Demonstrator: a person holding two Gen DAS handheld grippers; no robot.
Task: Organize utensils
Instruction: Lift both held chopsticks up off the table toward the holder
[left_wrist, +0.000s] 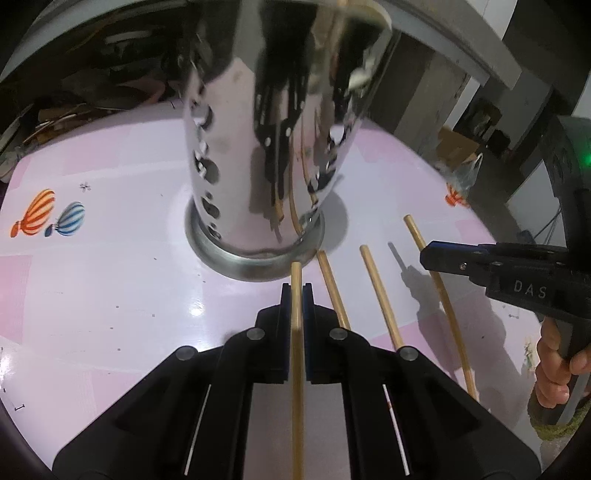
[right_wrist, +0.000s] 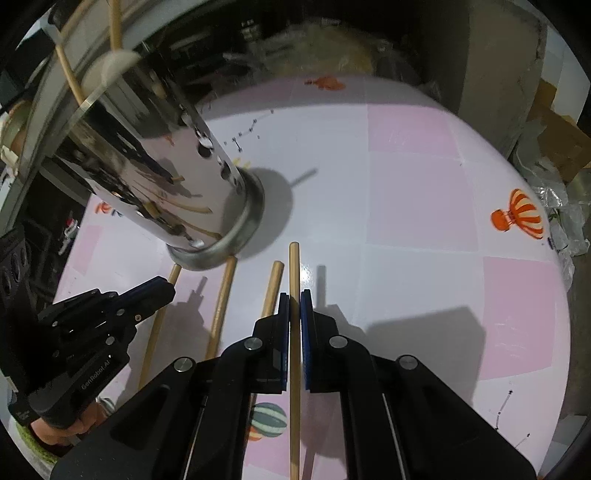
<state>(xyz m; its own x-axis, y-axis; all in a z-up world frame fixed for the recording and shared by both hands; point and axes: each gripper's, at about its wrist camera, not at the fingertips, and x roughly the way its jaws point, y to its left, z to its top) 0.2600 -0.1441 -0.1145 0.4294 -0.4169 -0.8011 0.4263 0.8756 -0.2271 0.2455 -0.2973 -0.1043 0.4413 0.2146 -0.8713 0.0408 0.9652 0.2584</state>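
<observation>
A shiny perforated steel utensil holder (left_wrist: 269, 155) stands on the pink table; it also shows in the right wrist view (right_wrist: 147, 177), with wooden sticks poking out of its top. Several wooden chopsticks lie side by side in front of it. My left gripper (left_wrist: 296, 291) is shut on the leftmost chopstick (left_wrist: 296, 350), whose tip is near the holder's base. My right gripper (right_wrist: 294, 299) is shut on the rightmost chopstick (right_wrist: 294, 350). Two chopsticks (left_wrist: 380, 295) (left_wrist: 332, 288) lie between them. The right gripper shows at the right of the left wrist view (left_wrist: 428, 256), the left gripper at the left of the right wrist view (right_wrist: 162, 291).
The round table (right_wrist: 424, 192) has a pink and white checked cover with balloon prints (left_wrist: 40, 214) (right_wrist: 521, 214). Clutter, boxes and plastic bags (right_wrist: 561, 206) lie beyond the table edge.
</observation>
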